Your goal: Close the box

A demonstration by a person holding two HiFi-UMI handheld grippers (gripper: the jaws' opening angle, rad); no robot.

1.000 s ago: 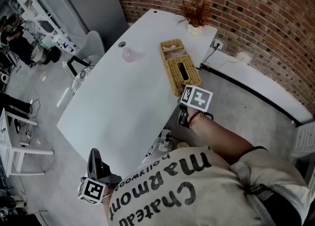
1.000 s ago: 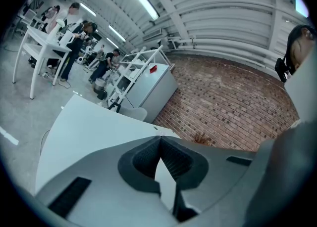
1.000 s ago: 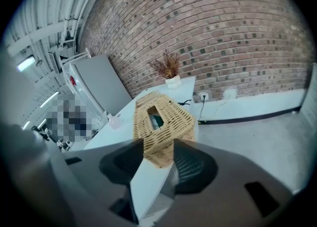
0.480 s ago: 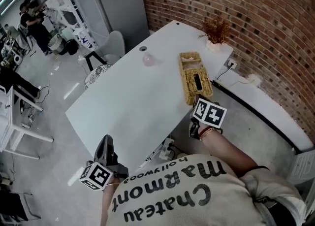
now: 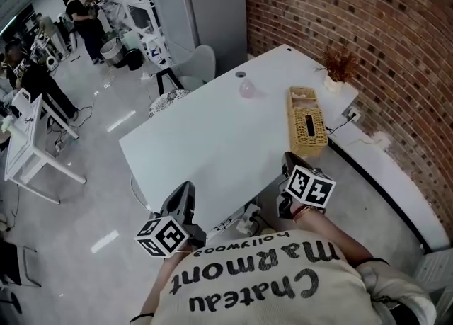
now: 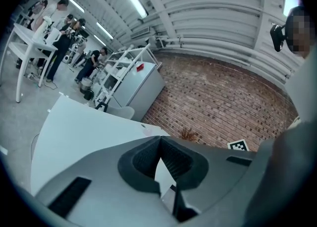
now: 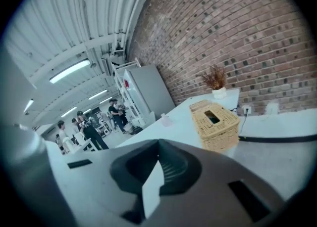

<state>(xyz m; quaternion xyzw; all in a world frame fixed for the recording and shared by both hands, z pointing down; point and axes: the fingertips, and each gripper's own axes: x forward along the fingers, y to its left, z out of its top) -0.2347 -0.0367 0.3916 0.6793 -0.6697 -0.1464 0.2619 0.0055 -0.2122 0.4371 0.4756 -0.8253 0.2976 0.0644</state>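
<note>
The woven wicker box (image 5: 308, 124) lies at the right edge of the white table (image 5: 212, 146), its lid with a dark slot facing up. In the right gripper view the wicker box (image 7: 214, 122) sits well ahead and to the right of the jaws. My right gripper (image 5: 289, 164) hangs off the table's near right corner, short of the box. Its jaws have just been closing, and the right gripper (image 7: 158, 143) is now shut with nothing between them. My left gripper (image 5: 187, 192) is at the table's near edge, far from the box. The left gripper (image 6: 159, 138) is shut and empty.
A small pink cup (image 5: 246, 90) stands near the table's far end, and a dried plant in a white pot (image 5: 340, 69) stands at the far right corner. A brick wall (image 5: 368, 26) runs along the right. A white chair (image 5: 192, 65) is behind the table, with people and desks beyond at the left.
My right gripper drew back from the wicker box and rose, and its jaws went from open to shut. The box now shows smaller and further off. My left gripper shifted slightly.
</note>
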